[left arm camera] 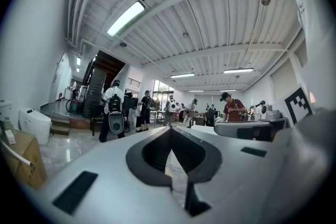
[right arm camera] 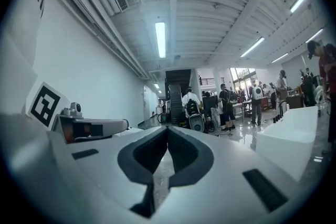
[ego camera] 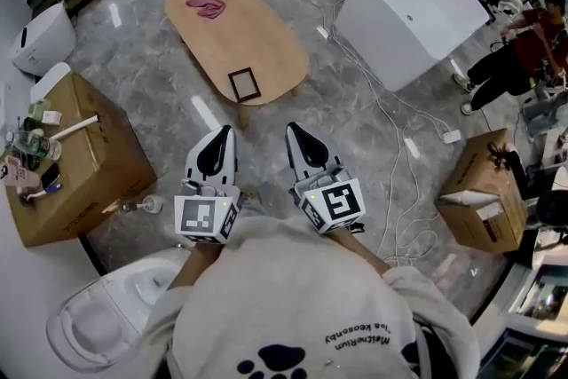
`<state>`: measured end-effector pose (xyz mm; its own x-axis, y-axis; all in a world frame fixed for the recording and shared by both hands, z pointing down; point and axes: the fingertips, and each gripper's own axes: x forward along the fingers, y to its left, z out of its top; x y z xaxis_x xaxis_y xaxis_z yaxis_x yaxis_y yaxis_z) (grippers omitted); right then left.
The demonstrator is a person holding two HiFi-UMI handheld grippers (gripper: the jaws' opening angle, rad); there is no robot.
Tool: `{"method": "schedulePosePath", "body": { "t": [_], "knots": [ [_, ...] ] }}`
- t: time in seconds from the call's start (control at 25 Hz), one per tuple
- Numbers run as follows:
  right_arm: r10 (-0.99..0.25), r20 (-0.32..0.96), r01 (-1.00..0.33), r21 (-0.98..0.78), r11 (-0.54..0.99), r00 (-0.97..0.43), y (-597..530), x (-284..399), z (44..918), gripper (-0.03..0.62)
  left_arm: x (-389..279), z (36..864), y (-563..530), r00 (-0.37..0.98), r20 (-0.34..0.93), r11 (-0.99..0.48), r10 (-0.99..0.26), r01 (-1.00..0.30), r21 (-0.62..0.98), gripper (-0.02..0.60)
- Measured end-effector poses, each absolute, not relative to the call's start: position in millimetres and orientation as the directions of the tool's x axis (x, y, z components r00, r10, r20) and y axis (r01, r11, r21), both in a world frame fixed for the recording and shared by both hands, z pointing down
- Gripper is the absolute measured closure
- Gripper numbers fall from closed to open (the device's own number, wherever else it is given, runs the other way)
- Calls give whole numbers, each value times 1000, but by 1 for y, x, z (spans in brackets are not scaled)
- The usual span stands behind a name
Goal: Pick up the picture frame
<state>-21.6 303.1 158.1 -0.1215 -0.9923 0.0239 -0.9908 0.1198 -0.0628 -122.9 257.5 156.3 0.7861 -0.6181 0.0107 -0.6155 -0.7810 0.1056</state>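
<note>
Head view: picture frame (ego camera: 244, 84) is lying flat on tabletop (ego camera: 266, 22), upper centre. Left claw (ego camera: 226, 130) and right claw (ego camera: 292, 129), closed and empty, are pointing toward it, likely for approach.

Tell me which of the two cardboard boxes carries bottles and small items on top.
The large cardboard box at the left of the head view: bottles and small clutter sit along its far left edge. The smaller box at the right shows loosened flaps instead.

Lab hall with trailing floor cables (ego camera: 388, 108) and cardboard boxes (ego camera: 84, 151).
</note>
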Motion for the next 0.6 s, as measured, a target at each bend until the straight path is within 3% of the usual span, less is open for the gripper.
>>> {"method": "schedulePosePath", "body": {
  "t": [0.6],
  "knots": [
    [-989, 104, -993, -58, 102, -107, 245, -27, 169, 585, -149, 181, 198, 775, 35, -757, -631, -624, 191, 572]
  ]
}}
